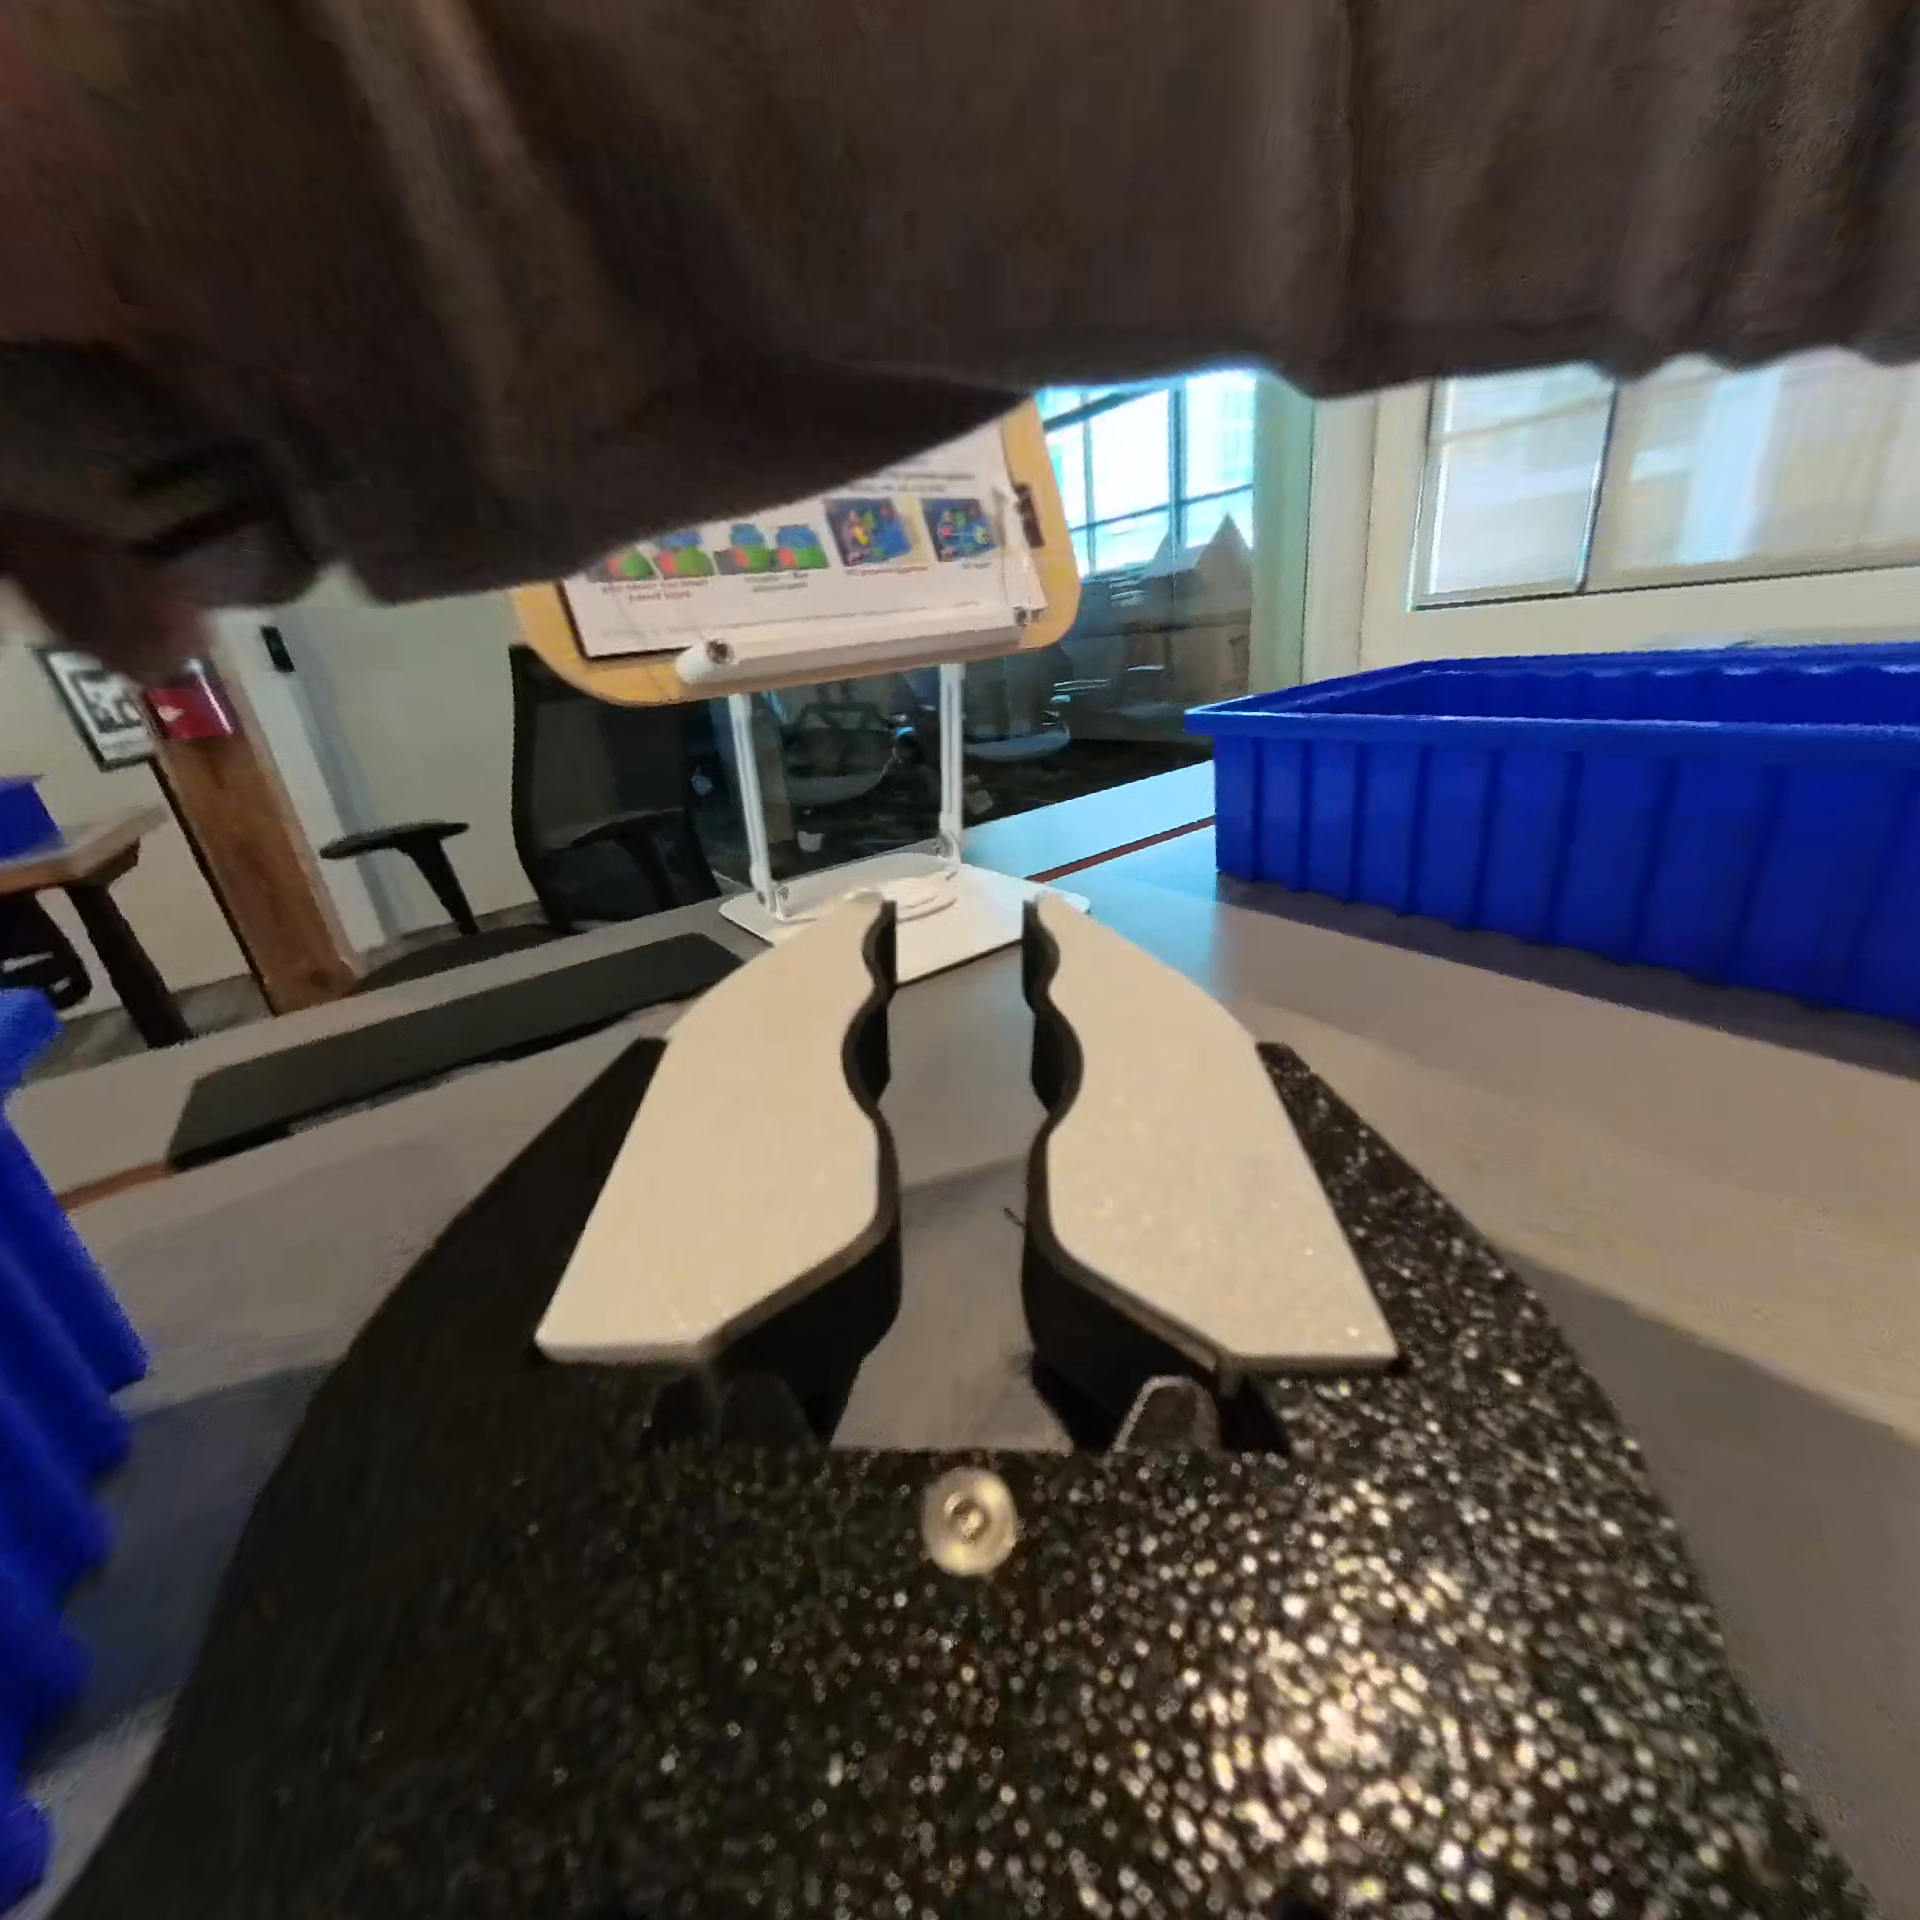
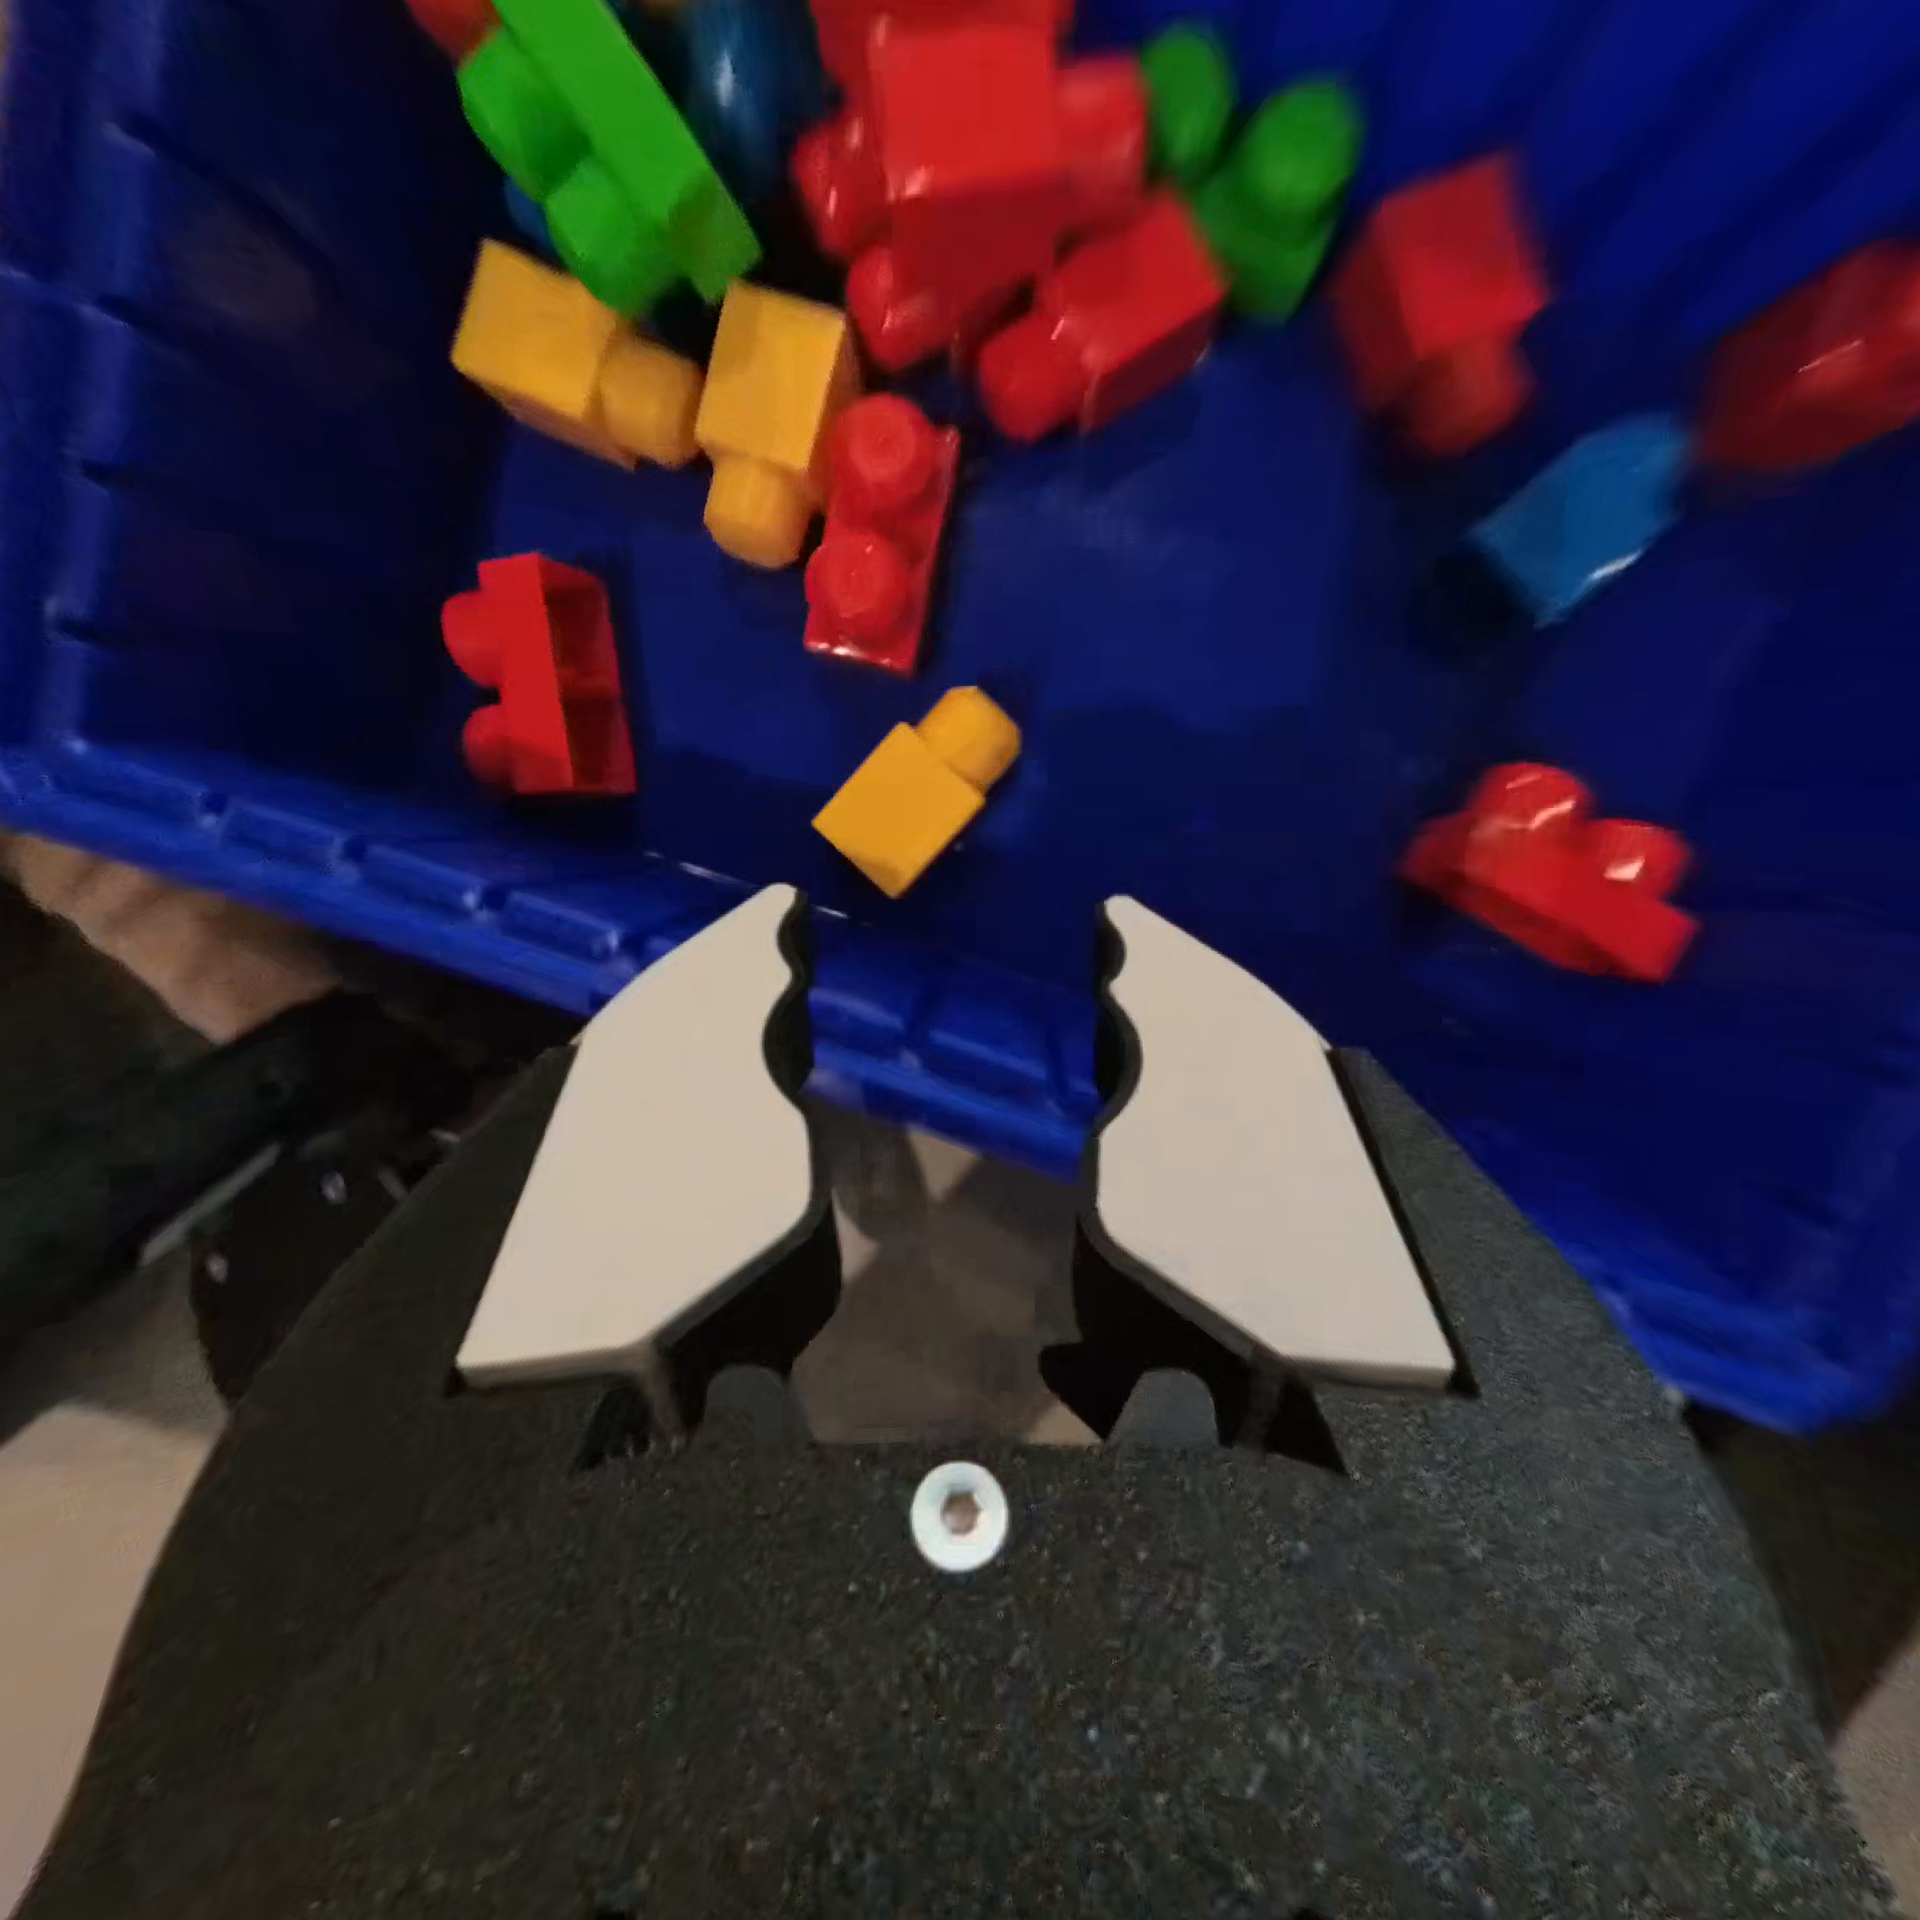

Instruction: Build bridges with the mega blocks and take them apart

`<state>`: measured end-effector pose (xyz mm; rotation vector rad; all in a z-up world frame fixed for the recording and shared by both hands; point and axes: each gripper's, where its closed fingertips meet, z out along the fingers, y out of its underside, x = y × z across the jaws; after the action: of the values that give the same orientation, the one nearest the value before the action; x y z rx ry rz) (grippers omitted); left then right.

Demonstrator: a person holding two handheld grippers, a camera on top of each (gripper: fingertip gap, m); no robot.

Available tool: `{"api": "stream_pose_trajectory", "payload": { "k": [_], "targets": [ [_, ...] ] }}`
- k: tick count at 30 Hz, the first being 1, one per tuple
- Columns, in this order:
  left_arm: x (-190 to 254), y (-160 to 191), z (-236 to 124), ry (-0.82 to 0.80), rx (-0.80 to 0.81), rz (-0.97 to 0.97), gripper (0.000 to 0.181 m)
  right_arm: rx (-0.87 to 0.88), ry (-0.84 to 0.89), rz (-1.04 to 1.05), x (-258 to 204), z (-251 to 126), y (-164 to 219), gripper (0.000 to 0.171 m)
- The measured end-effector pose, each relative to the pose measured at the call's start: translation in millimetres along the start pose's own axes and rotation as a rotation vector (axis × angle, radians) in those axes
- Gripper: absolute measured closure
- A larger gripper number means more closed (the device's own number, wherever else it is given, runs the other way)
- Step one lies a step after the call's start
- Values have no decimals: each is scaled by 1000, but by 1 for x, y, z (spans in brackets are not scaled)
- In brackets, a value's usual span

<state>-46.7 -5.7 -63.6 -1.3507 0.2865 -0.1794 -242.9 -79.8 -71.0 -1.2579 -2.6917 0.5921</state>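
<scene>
In the right wrist view a blue bin (image 2: 436, 883) holds several loose mega blocks, red, green, yellow and blue. A small yellow one-stud block (image 2: 914, 790) lies nearest, just beyond my right gripper (image 2: 951, 925). A red two-stud block (image 2: 883, 535) lies behind it and another red block (image 2: 545, 675) to the left. The right gripper is open and empty above the bin's near rim. In the left wrist view my left gripper (image 1: 956, 925) is open and empty, low over the grey table (image 1: 1558, 1195). No blocks show there.
In the left wrist view a blue bin (image 1: 1579, 821) stands at the right on the table and another blue bin (image 1: 52, 1299) at the left edge. A white stand with a picture card (image 1: 831, 592) is ahead, a black mat (image 1: 447, 1039) to its left. A dark sleeve (image 1: 935, 208) covers the top. There is about 20 cm between the tips of the two grippers.
</scene>
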Motion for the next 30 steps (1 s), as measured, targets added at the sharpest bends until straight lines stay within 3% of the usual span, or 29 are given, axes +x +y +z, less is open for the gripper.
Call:
{"api": "stream_pose_trajectory", "payload": {
  "k": [4, 7, 8, 9, 10, 12, 16, 19, 21, 25, 27, 30],
  "targets": [
    [-1, 0, -1, -1, 1, -4, 158, -377, -50, 119, -3, 58, 14, 97],
    [3, 0, -1, 9, -1, 15, 159, -496, -108, 217, -10, 85, 17, 91],
    [4, 0, -1, 12, -3, 19, 159, -524, -125, 238, -12, 90, 18, 93],
    [5, 1, 0, 13, -6, 21, 159, -563, -126, 233, -12, 94, 23, 106],
    [5, 1, 0, 15, -7, 19, 159, -588, -133, 213, -13, 96, 26, 130],
    [5, 1, -1, 18, -7, 11, 159, -578, -126, 208, -13, 89, 23, 131],
    [4, 1, -1, 16, -5, -2, 159, -258, -73, 180, -6, 34, -8, 131],
    [2, 1, -2, 9, -4, -16, 159, 119, 92, 181, 6, -45, -20, 132],
    [-1, 1, -2, -2, -4, -30, 159, 390, 215, 209, 4, -103, -8, 131],
    [-11, 2, -4, -42, -5, -71, 159, 844, 421, 292, -26, -178, 64, 132],
    [-20, 2, -5, -81, -6, -89, 159, 971, 510, 332, -45, -181, 112, 131],
    [-35, 2, -9, -143, -2, -99, 159, 1025, 590, 394, -65, -149, 176, 131]
  ]
}}
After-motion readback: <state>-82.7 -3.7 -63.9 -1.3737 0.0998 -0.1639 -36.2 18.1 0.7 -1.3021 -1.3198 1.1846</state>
